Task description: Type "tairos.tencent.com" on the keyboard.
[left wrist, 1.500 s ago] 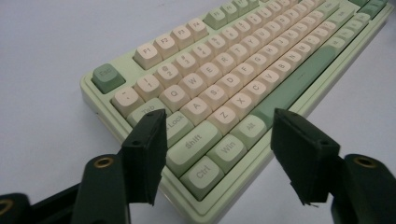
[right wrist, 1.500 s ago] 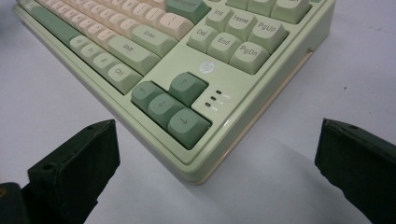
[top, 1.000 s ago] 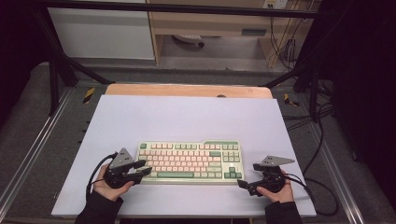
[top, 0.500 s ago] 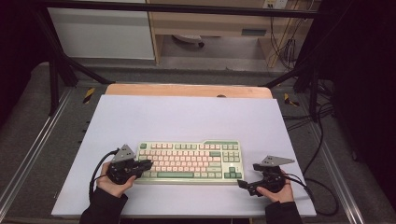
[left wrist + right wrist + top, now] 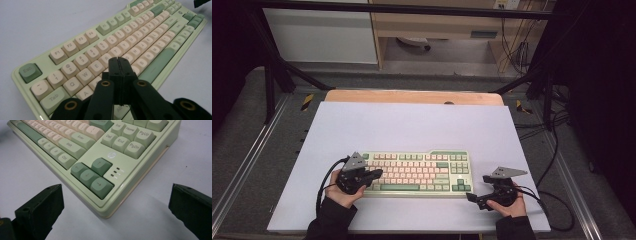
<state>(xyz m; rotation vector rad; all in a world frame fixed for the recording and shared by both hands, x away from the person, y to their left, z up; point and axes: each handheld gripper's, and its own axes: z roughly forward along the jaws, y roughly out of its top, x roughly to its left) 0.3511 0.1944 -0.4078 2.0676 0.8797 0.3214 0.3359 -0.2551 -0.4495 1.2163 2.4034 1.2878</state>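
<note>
High view is showing the green and cream keyboard [image 5: 417, 172] lying flat toward the near edge of the white table [image 5: 412, 125], roughly centred between its side edges. The left tool [image 5: 374, 174] is hovering over the keyboard's left letter keys, its jaws having just closed together on nothing, tips pressed into one point. Likely a key press: lowering straight onto one cap avoids clipping neighbours. The right tool [image 5: 472, 198] is waiting wide open beside the arrow keys [image 5: 91, 173].

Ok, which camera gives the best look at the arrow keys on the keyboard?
The right gripper view: the dark green arrow keys sit close and sharp, their arrow marks readable. In the high view they are a tiny dark cluster at the keyboard's near right corner. In the left gripper view they are far off and blurry.
</note>
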